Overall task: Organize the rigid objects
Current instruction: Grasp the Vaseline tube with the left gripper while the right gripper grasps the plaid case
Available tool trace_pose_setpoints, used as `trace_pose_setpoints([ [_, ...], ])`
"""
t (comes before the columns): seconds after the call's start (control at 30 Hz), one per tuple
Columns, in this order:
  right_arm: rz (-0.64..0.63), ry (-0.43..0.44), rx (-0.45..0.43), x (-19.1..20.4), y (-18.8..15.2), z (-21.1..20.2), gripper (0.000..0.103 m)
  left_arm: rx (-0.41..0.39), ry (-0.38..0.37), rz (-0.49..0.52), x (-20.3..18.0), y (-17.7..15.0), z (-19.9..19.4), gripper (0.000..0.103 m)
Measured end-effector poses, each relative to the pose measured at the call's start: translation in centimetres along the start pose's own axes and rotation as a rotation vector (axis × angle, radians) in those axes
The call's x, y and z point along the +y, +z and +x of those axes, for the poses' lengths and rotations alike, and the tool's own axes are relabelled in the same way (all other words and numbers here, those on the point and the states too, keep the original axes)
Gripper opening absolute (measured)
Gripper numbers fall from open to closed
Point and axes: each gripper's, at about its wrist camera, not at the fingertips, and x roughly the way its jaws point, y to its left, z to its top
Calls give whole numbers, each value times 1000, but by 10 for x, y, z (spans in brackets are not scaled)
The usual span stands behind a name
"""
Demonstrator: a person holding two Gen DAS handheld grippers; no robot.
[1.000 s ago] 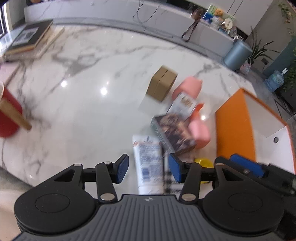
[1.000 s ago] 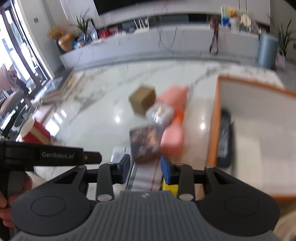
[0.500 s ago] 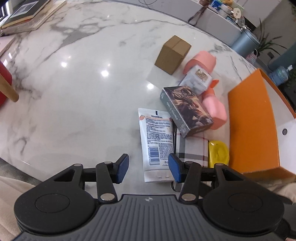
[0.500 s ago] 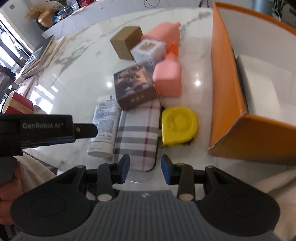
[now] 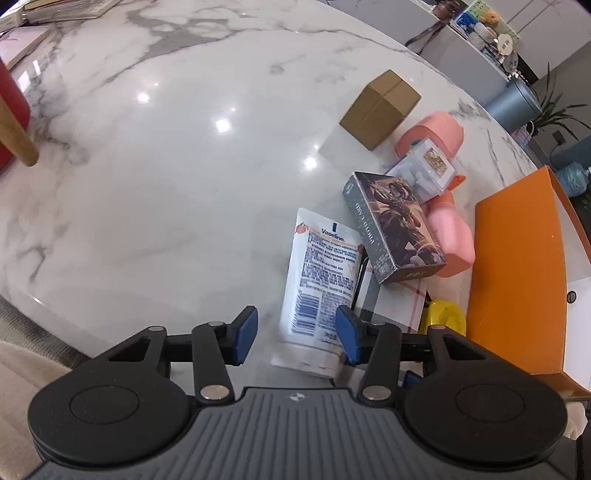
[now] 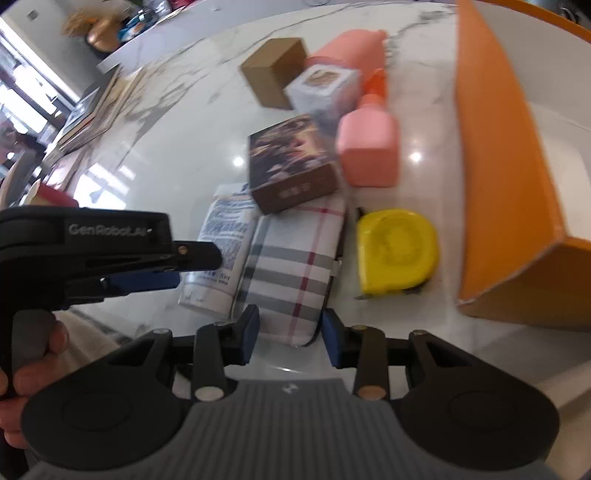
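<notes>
On the marble table lies a cluster: a white Vaseline tube (image 5: 321, 280), a plaid case (image 6: 295, 262), a dark picture box (image 5: 395, 229), a yellow tape measure (image 6: 399, 251), a pink bottle (image 6: 369, 147), a small white box (image 6: 321, 88), a pink container (image 6: 351, 48) and a brown cardboard box (image 5: 380, 109). My left gripper (image 5: 297, 338) is open, its fingers astride the tube's near end. It shows from the side in the right wrist view (image 6: 177, 266). My right gripper (image 6: 288, 338) is open at the plaid case's near end.
A large orange box (image 6: 506, 177) with a white inside stands open at the right of the cluster. A red object with a wooden stick (image 5: 14, 122) stands at the far left. Books (image 5: 62, 9) lie at the table's far edge.
Both grippers have dropped lower and closer to the table's near edge. The tube and plaid case now lie between their fingers. Both stay open.
</notes>
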Motion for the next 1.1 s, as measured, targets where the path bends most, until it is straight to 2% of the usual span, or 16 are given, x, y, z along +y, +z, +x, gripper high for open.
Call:
trace_pose_setpoints([
  [0.1, 11, 11, 5, -2, 2, 0, 38, 5, 5, -5, 0, 0, 0, 56],
  [0.2, 33, -2, -9, -8, 9, -1, 38, -31, -14, -17, 0, 3, -4, 59],
  [0.33, 70, 12, 2, -14, 19, 2, 39, -30, 33, 9, -5, 12, 4, 61],
  [0.47, 80, 21, 17, -15, 23, 8, 49, 12, 14, 36, -9, 15, 15, 62],
  [0.57, 61, 24, 11, -12, 24, 9, 52, 4, 15, 59, -12, 16, 17, 61],
  [0.63, 38, 16, 2, -8, 24, 9, 52, -1, 10, 67, -14, 16, 17, 56],
  [0.67, 34, 14, -4, -8, 24, 9, 51, -2, 9, 74, -14, 15, 18, 51],
  [0.8, 57, 15, -16, -12, 23, 8, 42, -7, 8, 105, -18, 13, 17, 50],
  [1.1, 97, 19, -67, -14, 23, -12, 20, -13, 3, 101, -16, 12, 17, 50],
])
